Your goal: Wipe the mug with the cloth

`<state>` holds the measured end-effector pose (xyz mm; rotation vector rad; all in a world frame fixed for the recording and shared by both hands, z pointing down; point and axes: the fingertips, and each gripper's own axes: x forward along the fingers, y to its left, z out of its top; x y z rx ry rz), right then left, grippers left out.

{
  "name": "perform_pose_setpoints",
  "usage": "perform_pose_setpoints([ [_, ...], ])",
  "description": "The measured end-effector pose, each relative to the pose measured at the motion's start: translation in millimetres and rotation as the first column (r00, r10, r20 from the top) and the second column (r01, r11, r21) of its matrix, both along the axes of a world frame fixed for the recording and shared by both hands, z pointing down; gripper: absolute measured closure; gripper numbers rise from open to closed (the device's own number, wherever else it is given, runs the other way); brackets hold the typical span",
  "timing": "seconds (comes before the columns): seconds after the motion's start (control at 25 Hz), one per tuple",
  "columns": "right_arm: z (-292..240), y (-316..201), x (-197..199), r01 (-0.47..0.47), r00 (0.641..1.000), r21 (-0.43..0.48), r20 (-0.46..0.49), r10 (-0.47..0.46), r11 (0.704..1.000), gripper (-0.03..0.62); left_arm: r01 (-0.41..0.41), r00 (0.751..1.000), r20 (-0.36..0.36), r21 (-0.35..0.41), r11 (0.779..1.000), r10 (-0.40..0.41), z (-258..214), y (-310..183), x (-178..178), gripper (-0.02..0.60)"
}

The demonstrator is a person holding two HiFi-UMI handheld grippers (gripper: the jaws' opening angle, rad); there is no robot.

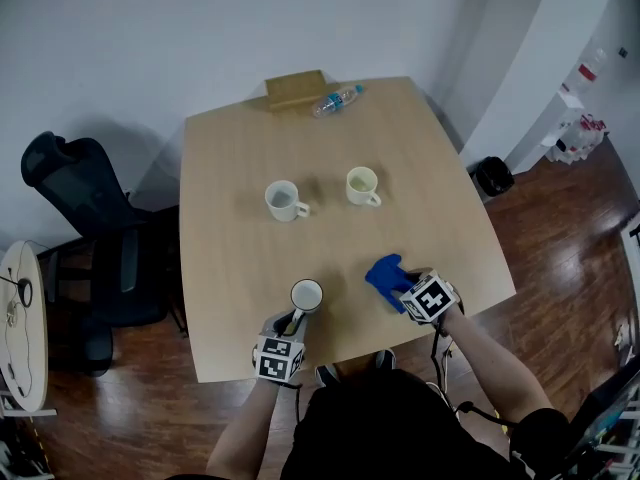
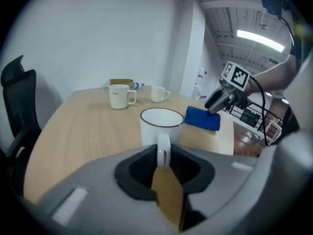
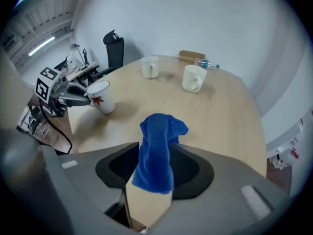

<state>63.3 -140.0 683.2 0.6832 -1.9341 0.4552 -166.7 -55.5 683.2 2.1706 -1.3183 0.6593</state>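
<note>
From the head view, the left gripper (image 1: 290, 326) holds the mug (image 1: 306, 296) upright at the near edge of the table (image 1: 240, 268). To its right, the right gripper (image 1: 408, 290) points down at the blue cloth (image 1: 388, 273), which lies on the tabletop. A white mug (image 1: 284, 200) and a cream mug (image 1: 362, 185) stand side by side farther back, a bottle (image 1: 336, 100) lies at the far edge, and a black chair (image 1: 80, 228) sits left of the table. In the left gripper view, the jaws are closed tight on the mug's handle (image 2: 163, 151), with the cloth (image 2: 202, 118) beyond the mug under the right gripper (image 2: 220, 101). In the right gripper view, the jaws stand wide apart and the cloth (image 3: 157, 146) rises bunched between them, unclamped, while the mug (image 3: 101, 97) shows a red mark on its side.
</note>
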Motion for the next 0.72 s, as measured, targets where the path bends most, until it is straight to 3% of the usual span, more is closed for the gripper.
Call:
perform_pose_setpoints([
  [0.2,-51,45,29,-0.157,0.978,0.029,0.143,0.151,0.987,0.396,0.062,0.998,-0.033,-0.008,0.998,-0.062,14,14,-19,0.457],
  [0.32,-75,74,44,-0.239,0.942,0.022,0.249,0.226,0.971,0.415,0.125,0.991,-0.036,-0.010,0.992,-0.126,19,32,-37,0.439],
  [0.44,-112,99,54,-0.330,0.869,0.054,0.408,0.280,0.943,0.498,0.246,0.966,-0.087,0.010,0.969,-0.245,0,66,-50,0.440],
  [0.52,-138,115,57,-0.378,0.795,0.059,0.532,0.292,0.924,0.589,0.329,0.933,-0.165,0.032,0.944,-0.319,-31,91,-48,0.467],
  [0.56,-149,124,58,-0.391,0.756,0.049,0.587,0.290,0.919,0.589,0.351,0.920,-0.205,0.050,0.935,-0.335,-51,104,-41,0.482],
  [0.64,-165,146,62,-0.390,0.695,0.034,0.666,0.270,0.920,0.589,0.356,0.911,-0.261,0.110,0.928,-0.319,-96,127,-15,0.501],
  [0.72,-175,173,73,-0.370,0.670,0.048,0.705,0.231,0.928,0.588,0.328,0.919,-0.287,0.182,0.927,-0.269,-138,150,25,0.515],
])
